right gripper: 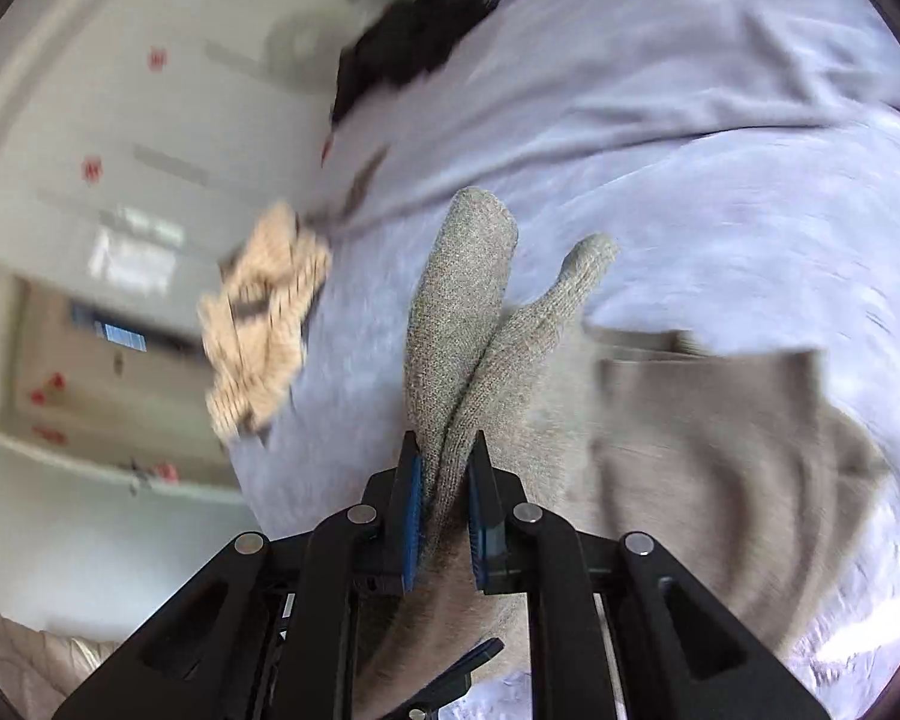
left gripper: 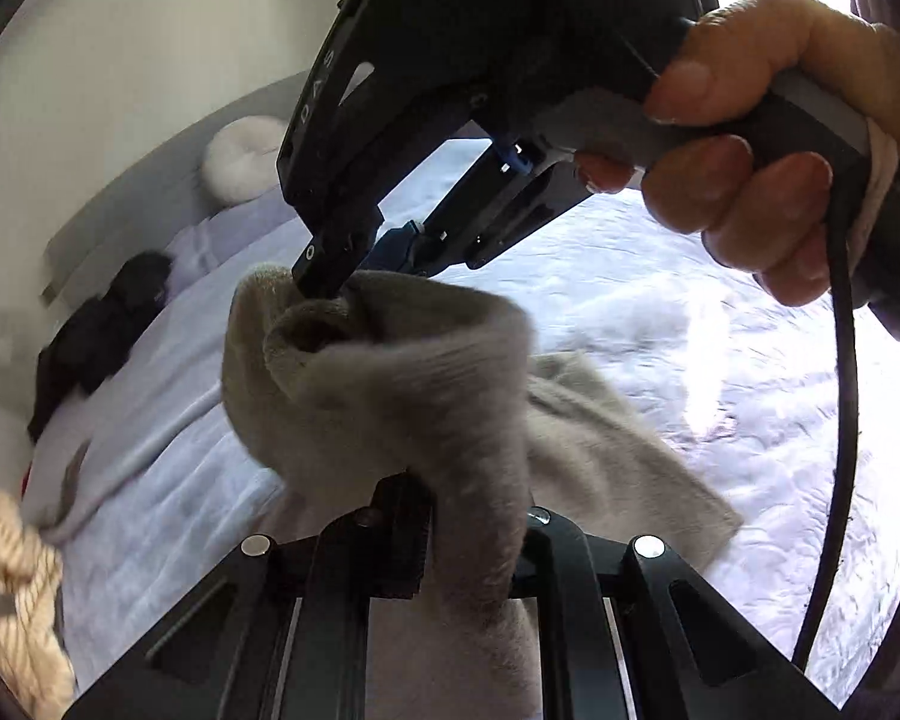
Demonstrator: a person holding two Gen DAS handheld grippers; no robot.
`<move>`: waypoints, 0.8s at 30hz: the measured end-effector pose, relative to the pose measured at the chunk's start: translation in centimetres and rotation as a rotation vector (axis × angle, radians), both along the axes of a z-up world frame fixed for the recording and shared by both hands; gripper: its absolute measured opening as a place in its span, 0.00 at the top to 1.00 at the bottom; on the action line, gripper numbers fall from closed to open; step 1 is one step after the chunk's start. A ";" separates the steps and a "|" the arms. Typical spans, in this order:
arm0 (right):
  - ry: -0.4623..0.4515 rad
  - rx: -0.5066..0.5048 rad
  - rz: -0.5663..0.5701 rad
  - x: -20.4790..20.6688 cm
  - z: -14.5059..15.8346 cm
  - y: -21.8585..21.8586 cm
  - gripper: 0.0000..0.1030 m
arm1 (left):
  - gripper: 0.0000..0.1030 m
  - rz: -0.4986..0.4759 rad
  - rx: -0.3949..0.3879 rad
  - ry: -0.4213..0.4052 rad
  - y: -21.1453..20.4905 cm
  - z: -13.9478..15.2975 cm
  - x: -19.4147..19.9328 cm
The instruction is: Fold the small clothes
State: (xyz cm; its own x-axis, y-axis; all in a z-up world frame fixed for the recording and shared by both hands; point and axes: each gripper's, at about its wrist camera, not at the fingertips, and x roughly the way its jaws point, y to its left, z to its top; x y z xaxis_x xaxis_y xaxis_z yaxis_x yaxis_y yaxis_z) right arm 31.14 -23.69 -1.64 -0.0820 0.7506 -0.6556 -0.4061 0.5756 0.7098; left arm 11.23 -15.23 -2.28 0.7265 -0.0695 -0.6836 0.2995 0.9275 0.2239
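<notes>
- Grey knitted sock pair (right gripper: 459,324): two toe ends stick out past the right gripper (right gripper: 444,516); in the left wrist view the same grey fabric (left gripper: 390,384) is bunched and looped between the two tools, held up above the bed.
- Right gripper, black with blue pads: jaws pinched onto the socks, fabric squeezed between the pads. In the left wrist view its tip (left gripper: 354,276) bites the top of the bunched fabric, with a bare hand (left gripper: 768,180) wrapped round its handle and a black cable (left gripper: 834,420) hanging from it.
- Left gripper (left gripper: 456,534), black: jaws drawn close, a hanging fold of the grey fabric clamped between them.
- Pale lilac quilted bedspread (right gripper: 720,192): covers the bed beneath everything.
- Flat taupe cloth (right gripper: 720,432): lying on the bedspread below the socks.
- Cream-and-dark checked garment (right gripper: 264,324): crumpled near the bed's edge.
- Black garment heap (right gripper: 414,36): farther off on the bedspread.
- Round white cushion (left gripper: 240,156): against the grey headboard (left gripper: 150,204).
</notes>
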 end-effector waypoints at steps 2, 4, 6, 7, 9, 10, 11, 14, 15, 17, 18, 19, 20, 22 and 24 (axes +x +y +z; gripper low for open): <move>0.007 0.014 -0.074 -0.4 -0.8 -3.7 0.86 | 0.87 -0.083 0.024 0.031 -3.2 -1.2 0.5; 0.047 0.016 -0.157 -0.4 -2.7 -8.5 0.86 | 0.87 -0.152 0.048 0.077 -6.0 -3.3 0.6; 0.082 -0.011 -0.218 -1.0 -5.5 -11.3 0.86 | 0.87 -0.192 0.072 0.131 -7.9 -5.6 0.6; 0.111 -0.037 -0.248 -1.3 -7.7 -12.8 0.86 | 0.87 -0.205 0.077 0.160 -8.6 -6.5 0.6; 0.165 -0.065 -0.292 -1.5 -11.2 -14.9 0.86 | 0.87 -0.219 0.095 0.228 -10.1 -9.0 0.7; 0.192 -0.073 -0.310 -1.9 -13.1 -15.1 0.86 | 0.87 -0.219 0.100 0.243 -10.1 -9.5 0.6; 0.215 -0.071 -0.328 -2.0 -14.7 -15.3 0.86 | 0.87 -0.218 0.103 0.266 -10.4 -10.3 0.6; 0.243 -0.042 -0.371 -2.2 -16.8 -16.0 0.80 | 0.86 -0.207 0.091 0.283 -10.2 -10.8 0.5; 0.250 -0.033 -0.379 -2.3 -16.9 -16.1 0.79 | 0.78 -0.205 0.086 0.287 -10.1 -10.8 0.4; 0.261 -0.039 -0.390 -2.4 -16.8 -16.3 0.70 | 0.47 -0.191 0.051 0.304 -9.2 -10.3 -0.1; 0.263 -0.051 -0.396 -2.6 -16.6 -16.8 0.66 | 0.39 -0.179 0.035 0.299 -8.1 -9.7 -0.1; 0.262 -0.077 -0.404 -2.8 -16.1 -17.2 0.56 | 0.35 -0.164 0.002 0.287 -7.2 -8.9 -0.5; 0.261 -0.084 -0.414 -3.2 -15.6 -17.7 0.48 | 0.35 -0.158 -0.027 0.298 -5.9 -8.2 -1.0; 0.260 -0.061 -0.445 -4.5 -14.6 -19.3 0.47 | 0.35 -0.116 -0.092 0.334 -4.4 -7.4 -1.5; 0.263 -0.043 -0.481 -6.2 -13.9 -20.8 0.47 | 0.35 -0.037 -0.185 0.387 -1.7 -7.1 -1.0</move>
